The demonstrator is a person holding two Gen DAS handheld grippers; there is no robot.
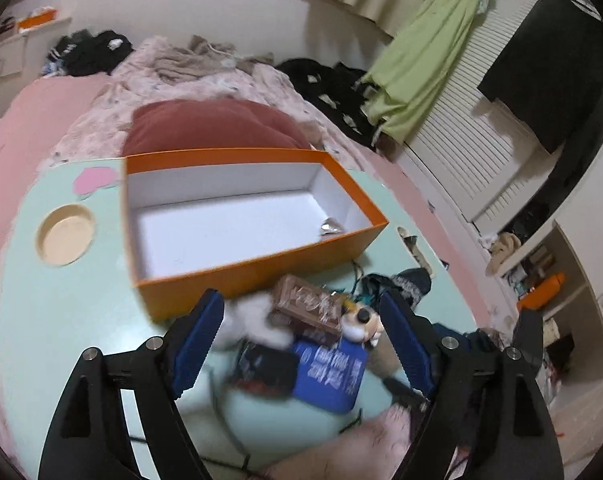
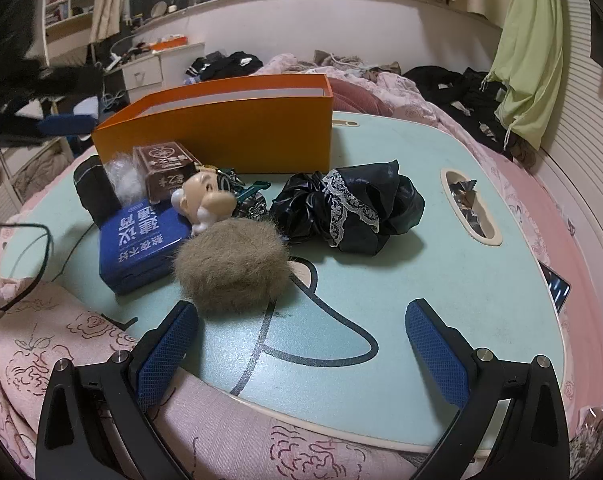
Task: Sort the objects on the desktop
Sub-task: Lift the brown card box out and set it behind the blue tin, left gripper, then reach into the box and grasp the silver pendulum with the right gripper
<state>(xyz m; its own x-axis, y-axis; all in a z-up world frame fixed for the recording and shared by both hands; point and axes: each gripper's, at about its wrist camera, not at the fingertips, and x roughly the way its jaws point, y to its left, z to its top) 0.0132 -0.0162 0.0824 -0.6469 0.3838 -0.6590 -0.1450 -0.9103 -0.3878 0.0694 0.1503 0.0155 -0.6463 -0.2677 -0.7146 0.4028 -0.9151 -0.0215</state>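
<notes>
An orange box (image 1: 261,276) with a white inside stands open on the pale green lap table (image 1: 73,312); a small silvery item (image 1: 330,227) lies in its right corner. My left gripper (image 1: 301,312) is open above the pile in front of the box: white fluff (image 1: 249,320), a brown box (image 1: 305,304), a toy figure (image 1: 361,320), a blue box (image 1: 329,372). My right gripper (image 2: 301,316) is open and empty over the near table edge. Just beyond it sit a furry brown ball (image 2: 231,268), the blue box (image 2: 141,244), the toy figure (image 2: 201,200) and a black lace scrunchie (image 2: 349,208).
A round cup recess (image 1: 65,236) lies left of the box. A slot (image 2: 469,208) at the table's right holds wrappers. A black pouch (image 2: 95,192), keys (image 2: 247,196) and a cable (image 2: 21,240) lie around the pile. Pink bedding surrounds the table.
</notes>
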